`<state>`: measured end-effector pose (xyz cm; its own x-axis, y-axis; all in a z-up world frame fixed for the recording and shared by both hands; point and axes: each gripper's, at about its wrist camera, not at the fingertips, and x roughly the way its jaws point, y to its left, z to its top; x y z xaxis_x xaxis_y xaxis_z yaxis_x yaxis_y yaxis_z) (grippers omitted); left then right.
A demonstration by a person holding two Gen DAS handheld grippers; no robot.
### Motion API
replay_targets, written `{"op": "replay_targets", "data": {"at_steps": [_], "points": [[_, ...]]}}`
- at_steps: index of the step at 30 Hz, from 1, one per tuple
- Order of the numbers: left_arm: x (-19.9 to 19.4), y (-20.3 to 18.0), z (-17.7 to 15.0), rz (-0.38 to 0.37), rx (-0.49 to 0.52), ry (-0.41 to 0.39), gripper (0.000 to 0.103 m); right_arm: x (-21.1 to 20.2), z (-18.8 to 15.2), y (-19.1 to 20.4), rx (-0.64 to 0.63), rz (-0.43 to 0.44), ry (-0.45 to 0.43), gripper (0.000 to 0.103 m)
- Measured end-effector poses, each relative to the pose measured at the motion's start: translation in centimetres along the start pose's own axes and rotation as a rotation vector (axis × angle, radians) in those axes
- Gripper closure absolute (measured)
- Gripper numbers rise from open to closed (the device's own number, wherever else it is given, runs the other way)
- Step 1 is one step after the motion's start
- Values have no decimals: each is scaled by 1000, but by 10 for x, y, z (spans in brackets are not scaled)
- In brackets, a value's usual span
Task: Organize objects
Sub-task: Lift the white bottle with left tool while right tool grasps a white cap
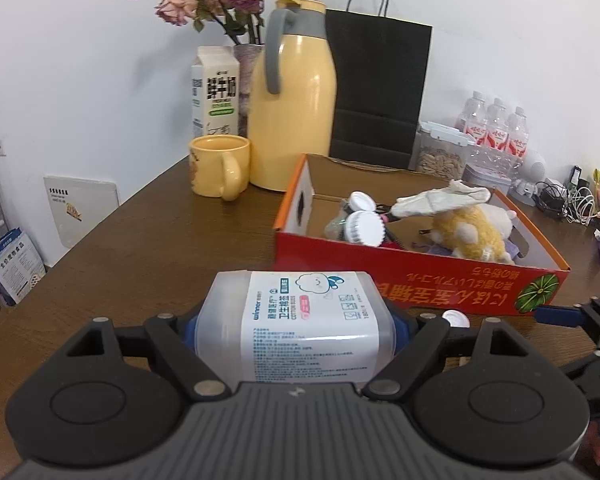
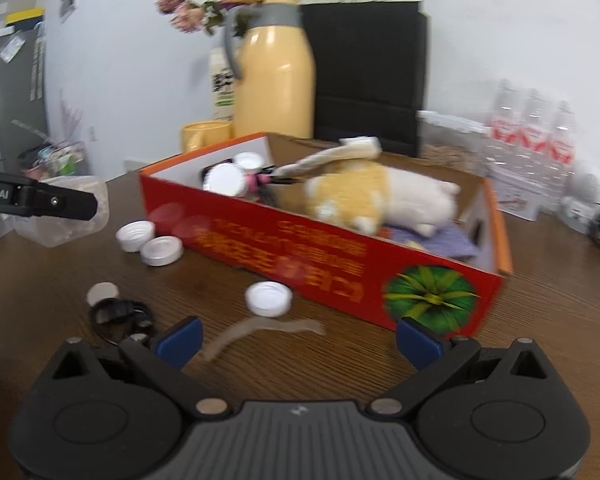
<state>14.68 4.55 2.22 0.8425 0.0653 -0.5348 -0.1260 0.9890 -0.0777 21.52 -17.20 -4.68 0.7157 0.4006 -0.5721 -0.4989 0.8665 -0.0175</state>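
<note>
Brown tabletop (image 2: pixel 540 320) holds a part-filled red box (image 2: pixel 340 256). I have my left claw (image 1: pixel 296 320) clamped on the cotton-swab tub (image 1: pixel 296 312); right claw (image 2: pixel 298 336) apart, empty. Loose caps (image 2: pixel 269 298) near the front edge remain unsorted.

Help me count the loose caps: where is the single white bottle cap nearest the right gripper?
In the right wrist view, the white bottle cap lies on the wooden table, just in front of the red box, beside a paper strip.

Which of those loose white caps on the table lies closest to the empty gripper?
The lone white cap before the red box, just ahead of the right gripper; the other two caps sit together farther left.
</note>
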Motion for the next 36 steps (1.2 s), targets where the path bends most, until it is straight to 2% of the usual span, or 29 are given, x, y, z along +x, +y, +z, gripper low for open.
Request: {"op": "replay_targets", "data": {"at_steps": [7, 12, 18, 25, 27, 28, 31, 36], "points": [[-13, 27, -6, 2, -17, -17, 20, 32, 8, 1, -14, 47, 71, 0], [-17, 38, -8, -9, -27, -23, 20, 39, 8, -1, -22, 94, 90, 10], [-17, 41, -10, -32, -33, -22, 20, 31, 6, 1, -49, 135, 72, 36], [-17, 41, -12, -43, -33, -19, 20, 16, 0, -9, -46, 160, 59, 83], [-17, 40, -13, -43, -31, -18, 20, 14, -1, -8, -50, 161, 56, 87], [-17, 39, -13, -44, -30, -17, 20, 13, -2, -6, -57, 155, 51, 93], [-18, 38, -13, -45, -28, -19, 20, 7, -5, -2, -66, 162, 47, 100], [-16, 34, -11, -54, -24, -24, 20, -5, -8, 7, -85, 155, 23, 100]]}}
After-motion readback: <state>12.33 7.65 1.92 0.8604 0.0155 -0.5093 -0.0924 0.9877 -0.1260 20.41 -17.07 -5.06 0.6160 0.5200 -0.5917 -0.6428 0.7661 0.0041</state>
